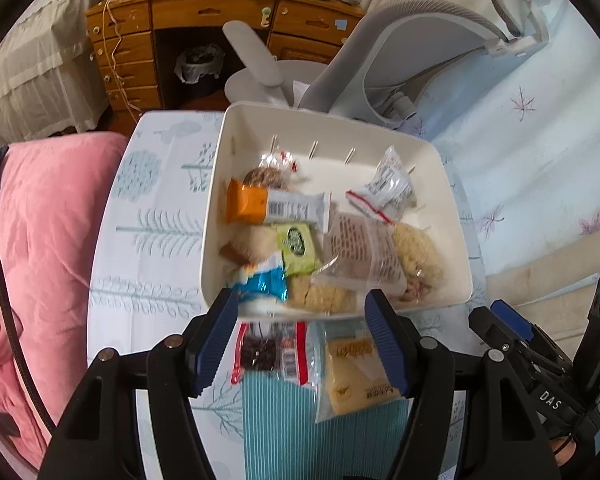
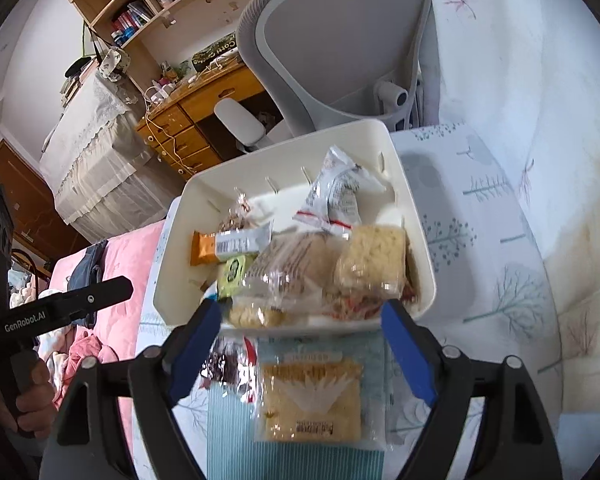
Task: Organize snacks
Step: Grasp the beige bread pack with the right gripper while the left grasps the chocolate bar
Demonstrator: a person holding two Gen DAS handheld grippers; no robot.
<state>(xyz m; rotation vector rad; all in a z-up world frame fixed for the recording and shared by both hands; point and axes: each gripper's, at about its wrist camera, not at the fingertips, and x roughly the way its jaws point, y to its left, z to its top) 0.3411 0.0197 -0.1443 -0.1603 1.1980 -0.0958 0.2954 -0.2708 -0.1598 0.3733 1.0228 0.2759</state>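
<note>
yellow cracker pack in clear wrap [image 2: 312,400] | lies lengthwise between right tongs [image 2: 302,350], nearer them | left tongs [image 1: 300,332] over dark red-edged packet [image 1: 270,354] | both tongs open, empty

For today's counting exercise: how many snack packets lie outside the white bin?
2: a dark snack in a red-edged wrapper and a yellow cracker pack, side by side on the striped mat before the white bin. Others could be hidden.

Ahead of both open jaws the white bin [image 1: 456,216] is crowded with snacks; its near wall blocks a level approach.
</note>
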